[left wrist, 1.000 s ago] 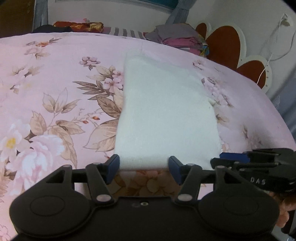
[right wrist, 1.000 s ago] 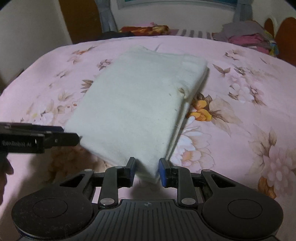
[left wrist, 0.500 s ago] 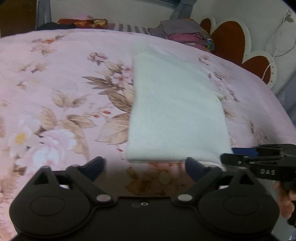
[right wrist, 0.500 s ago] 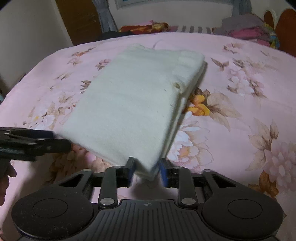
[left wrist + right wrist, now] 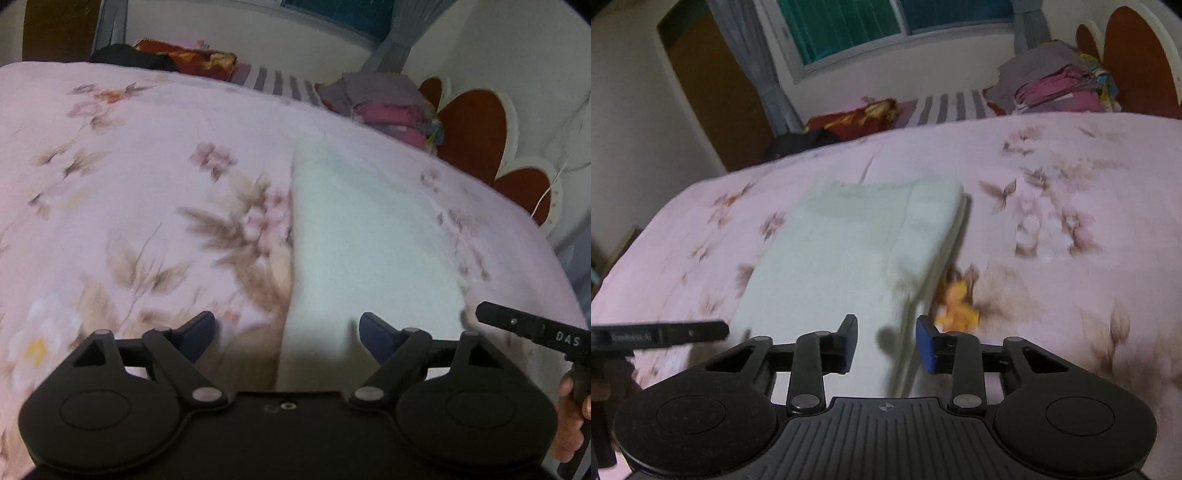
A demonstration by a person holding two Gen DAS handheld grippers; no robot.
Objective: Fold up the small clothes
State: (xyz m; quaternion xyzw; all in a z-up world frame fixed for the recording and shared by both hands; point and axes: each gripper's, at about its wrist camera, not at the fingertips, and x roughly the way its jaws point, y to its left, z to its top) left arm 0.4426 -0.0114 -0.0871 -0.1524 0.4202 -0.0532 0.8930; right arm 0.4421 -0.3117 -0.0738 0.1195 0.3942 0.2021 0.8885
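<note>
Folding nearly finished: white garment lies squared on the bed

Lying flat on the pink floral bedspread (image 5: 1052, 177), the white garment (image 5: 849, 251) already shows a compact rectangle with layers stacked along its 3 o'clock edge in the right wrist view, so the main folds look done. Both views are blurred, so small creases cannot be judged.

In the left wrist view, the left gripper (image 5: 286, 336) has its fingers spread wide, with the near edge of the cloth between them but no grip on it. The right gripper (image 5: 886, 343) likewise stands parted; the near corner of the garment sits in the gap, and neither pad appears to press the fabric. Each tool shows in the other's view, at 3 o'clock and at 9 o'clock.

What probably remains is little: perhaps a last smoothing or moving the bundle toward the pile of folded clothes (image 5: 1060, 88) at 1 o'clock, then taking up another piece.
</note>
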